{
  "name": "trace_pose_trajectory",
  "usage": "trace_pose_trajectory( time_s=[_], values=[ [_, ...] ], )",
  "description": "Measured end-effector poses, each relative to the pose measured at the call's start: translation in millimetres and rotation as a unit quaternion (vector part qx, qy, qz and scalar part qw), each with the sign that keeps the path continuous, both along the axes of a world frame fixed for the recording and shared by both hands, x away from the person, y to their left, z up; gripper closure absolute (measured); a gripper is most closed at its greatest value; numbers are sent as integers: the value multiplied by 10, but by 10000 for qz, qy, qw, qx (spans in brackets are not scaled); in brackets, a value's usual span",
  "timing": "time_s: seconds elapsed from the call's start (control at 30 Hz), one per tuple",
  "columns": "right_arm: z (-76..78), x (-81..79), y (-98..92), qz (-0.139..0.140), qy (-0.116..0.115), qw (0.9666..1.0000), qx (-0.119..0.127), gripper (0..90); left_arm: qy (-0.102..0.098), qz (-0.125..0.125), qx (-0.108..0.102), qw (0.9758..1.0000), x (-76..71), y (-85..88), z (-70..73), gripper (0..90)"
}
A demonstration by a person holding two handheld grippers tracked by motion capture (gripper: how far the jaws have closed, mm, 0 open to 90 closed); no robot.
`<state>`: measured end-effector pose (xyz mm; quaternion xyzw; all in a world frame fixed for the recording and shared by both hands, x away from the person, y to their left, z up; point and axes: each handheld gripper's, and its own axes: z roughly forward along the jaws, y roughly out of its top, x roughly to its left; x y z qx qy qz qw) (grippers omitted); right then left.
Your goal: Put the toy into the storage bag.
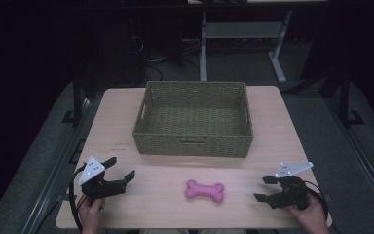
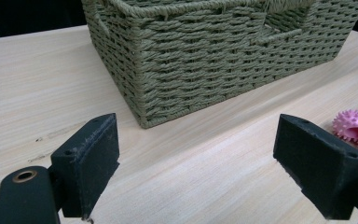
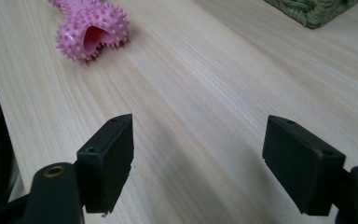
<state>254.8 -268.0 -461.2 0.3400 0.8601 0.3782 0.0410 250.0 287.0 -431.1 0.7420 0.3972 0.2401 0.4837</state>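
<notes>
I start from the pink spiked bone toy (image 1: 204, 190): it lies flat on the bare wooden table (image 1: 272, 126), in front of the near wall of the woven basket (image 1: 193, 145) and apart from it, roughly midway between my two tools. Its long axis runs across the table, left to right, one knobbed end aimed at each gripper.

My right gripper (image 1: 264, 188) rests on the table to the toy's right, jaws spread wide with nothing between them. In the right gripper view the toy's knobbed end (image 3: 91, 35) sits ahead and off to the upper left of the pads, so the jaws do not line up with it yet. My left gripper (image 1: 121, 167) waits to the toy's left, also gaping and empty, pointing more toward the basket corner (image 2: 142, 119); there the toy (image 2: 356, 130) only peeks in at the right edge.

The gaps look about even to me; I judge the right one slightly better aimed. Either would need to swing inward and straddle the narrow waist.
</notes>
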Motion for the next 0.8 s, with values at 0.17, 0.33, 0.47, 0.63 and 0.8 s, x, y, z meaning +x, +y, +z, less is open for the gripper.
trace_pose_trajectory(
  time_s=[0.17, 0.33, 0.47, 0.63, 0.8],
  values=[
    [3, 2, 15, 43, -5, 10000, -7, 241, -10, -41, -13, 10000, -7, -12, 2, 138],
    [44, 2, 51, 97, -60, 9999, -7, 241, -20, -88, -20, 10000, -14, -16, 4, 138],
    [79, 21, 92, 159, -71, 9998, -42, 234, -44, -68, 31, 10000, -30, -25, 1, 138],
    [115, 65, 160, 239, -14, 9996, -178, 214, -45, -68, 50, 10000, -33, -18, 2, 138],
    [165, 99, 259, 368, 22, 9987, -360, 210, -63, -34, 8, 10000, -40, 5, 3, 138]
  ],
)
